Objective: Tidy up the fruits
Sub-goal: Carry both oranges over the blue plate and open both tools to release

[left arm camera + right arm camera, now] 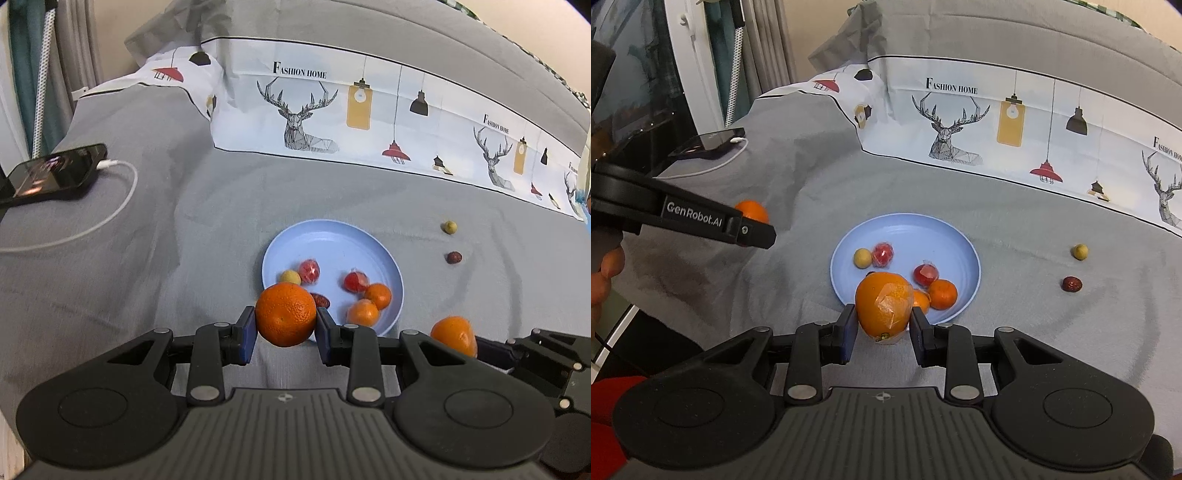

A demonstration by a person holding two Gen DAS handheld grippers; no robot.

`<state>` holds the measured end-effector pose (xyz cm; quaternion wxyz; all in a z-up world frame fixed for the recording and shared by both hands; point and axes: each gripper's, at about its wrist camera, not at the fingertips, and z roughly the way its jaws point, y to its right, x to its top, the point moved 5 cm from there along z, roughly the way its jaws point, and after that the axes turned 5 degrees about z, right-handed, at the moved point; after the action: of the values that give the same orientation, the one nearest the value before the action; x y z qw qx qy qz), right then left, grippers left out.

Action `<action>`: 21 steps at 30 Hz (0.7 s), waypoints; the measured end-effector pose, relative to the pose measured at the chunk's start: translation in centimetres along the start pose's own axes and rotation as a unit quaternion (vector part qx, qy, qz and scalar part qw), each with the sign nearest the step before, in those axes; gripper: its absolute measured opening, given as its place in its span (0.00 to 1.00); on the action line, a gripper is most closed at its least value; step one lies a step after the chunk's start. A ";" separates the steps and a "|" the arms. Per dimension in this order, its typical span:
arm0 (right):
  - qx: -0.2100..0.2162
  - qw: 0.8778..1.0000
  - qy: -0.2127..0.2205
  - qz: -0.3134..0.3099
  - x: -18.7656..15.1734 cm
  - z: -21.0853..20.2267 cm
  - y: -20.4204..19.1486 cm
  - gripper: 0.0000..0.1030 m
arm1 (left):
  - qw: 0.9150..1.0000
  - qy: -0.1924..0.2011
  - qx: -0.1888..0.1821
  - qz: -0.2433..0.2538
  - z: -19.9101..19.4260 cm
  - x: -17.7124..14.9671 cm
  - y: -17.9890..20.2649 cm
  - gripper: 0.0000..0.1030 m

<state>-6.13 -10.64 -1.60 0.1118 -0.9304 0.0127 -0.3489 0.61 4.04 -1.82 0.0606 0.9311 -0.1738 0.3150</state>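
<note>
A large orange (285, 314) sits clamped in my left gripper (285, 326), held just over the near rim of the blue plate (332, 236). Another orange (884, 304), with a clear sticker on it, is gripped by my right gripper (884, 325) above the plate's (905, 225) near edge. On the plate lie two small oranges (371, 302), two wrapped red fruits (309, 271), a small yellow fruit (290, 277) and a dark red date. The left wrist view shows the right gripper's orange (454, 334) at lower right. In the right wrist view, the left gripper's orange (753, 210) peeks from behind its black body.
A yellow-green fruit (450, 226) and a dark red date (453, 257) lie on the grey bedsheet to the right of the plate. A phone (55, 173) with a white cable rests at far left. A printed pillow (369, 118) runs along the back. A hand (605, 273) shows at left.
</note>
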 end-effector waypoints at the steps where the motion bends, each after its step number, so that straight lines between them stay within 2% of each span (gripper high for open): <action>1: 0.000 1.000 -0.001 0.001 0.1 0.3 0.0 0.31 | 1.000 0.001 0.000 0.001 0.3 0.3 0.0 0.36; 10: -0.003 1.000 -0.010 0.013 1.4 3.4 0.7 0.31 | 1.000 -0.011 -0.007 0.006 3.4 2.6 0.2 0.36; 21: -0.020 1.000 -0.014 0.010 3.1 8.8 2.4 0.31 | 0.998 -0.048 -0.016 0.022 9.3 4.5 0.7 0.36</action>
<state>2.13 -11.50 -6.54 0.0963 -0.9371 0.0272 -0.3345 8.96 0.03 -6.50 0.0605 0.9401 -0.2017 0.2683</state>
